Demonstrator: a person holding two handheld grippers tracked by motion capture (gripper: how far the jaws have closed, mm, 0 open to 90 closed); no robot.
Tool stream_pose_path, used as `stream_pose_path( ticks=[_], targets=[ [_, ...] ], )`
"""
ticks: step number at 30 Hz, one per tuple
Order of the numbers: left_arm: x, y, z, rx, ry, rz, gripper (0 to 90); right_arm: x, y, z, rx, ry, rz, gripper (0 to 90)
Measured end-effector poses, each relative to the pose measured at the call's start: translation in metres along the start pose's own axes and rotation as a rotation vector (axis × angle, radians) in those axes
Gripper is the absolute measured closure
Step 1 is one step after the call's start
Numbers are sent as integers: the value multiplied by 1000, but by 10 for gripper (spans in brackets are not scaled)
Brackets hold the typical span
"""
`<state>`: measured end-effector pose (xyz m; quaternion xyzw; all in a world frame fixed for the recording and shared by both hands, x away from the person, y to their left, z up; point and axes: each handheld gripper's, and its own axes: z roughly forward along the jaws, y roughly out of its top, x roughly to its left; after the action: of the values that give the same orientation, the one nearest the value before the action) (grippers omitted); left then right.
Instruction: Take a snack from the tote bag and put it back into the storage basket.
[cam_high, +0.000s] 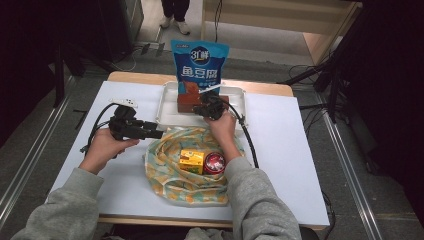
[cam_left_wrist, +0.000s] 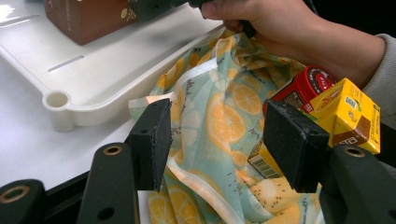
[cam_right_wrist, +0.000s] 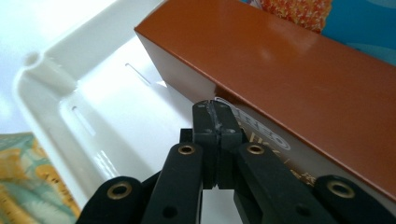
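A brown box (cam_high: 187, 101) lies in the white tray (cam_high: 170, 120) at the back of the table, with a blue snack bag (cam_high: 200, 62) standing behind it. My right gripper (cam_high: 205, 106) is shut with nothing between its jaws, and its tips (cam_right_wrist: 215, 112) sit against the side of the brown box (cam_right_wrist: 299, 79). In front of the tray lies a cloth bag with an orange-slice print (cam_high: 185, 187), holding a yellow carton (cam_high: 192, 161) and a red can (cam_high: 214, 162). My left gripper (cam_high: 159, 134) is open at the bag's left edge, with the printed cloth (cam_left_wrist: 219, 107) seen between its jaws.
The white table (cam_high: 285, 150) has bare surface to the left and right of the cloth bag. Cables trail from both grippers across it. The tray's rim (cam_left_wrist: 60, 100) lies close to my left gripper. Beyond the table is floor, a wooden bench and someone's feet.
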<state>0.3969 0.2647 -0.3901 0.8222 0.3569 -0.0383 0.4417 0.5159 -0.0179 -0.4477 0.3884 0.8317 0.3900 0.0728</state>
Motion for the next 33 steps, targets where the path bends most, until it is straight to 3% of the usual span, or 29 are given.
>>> stream_pose_path(
  ticks=[5,10,17,27,33],
  targets=[
    [-1,0,0,1,3,5,426,-1,-2,-9,8,25,-8,900],
    [-2,0,0,2,4,9,426,-3,-3,-24,3,82,6,825],
    [-6,0,0,3,3,17,424,3,-11,-47,-26,96,-15,732],
    [-13,1,4,14,-6,36,420,6,-24,-64,-3,117,-32,643],
    [-19,1,5,18,-10,50,418,10,-31,-75,-17,127,-43,600]
  ],
)
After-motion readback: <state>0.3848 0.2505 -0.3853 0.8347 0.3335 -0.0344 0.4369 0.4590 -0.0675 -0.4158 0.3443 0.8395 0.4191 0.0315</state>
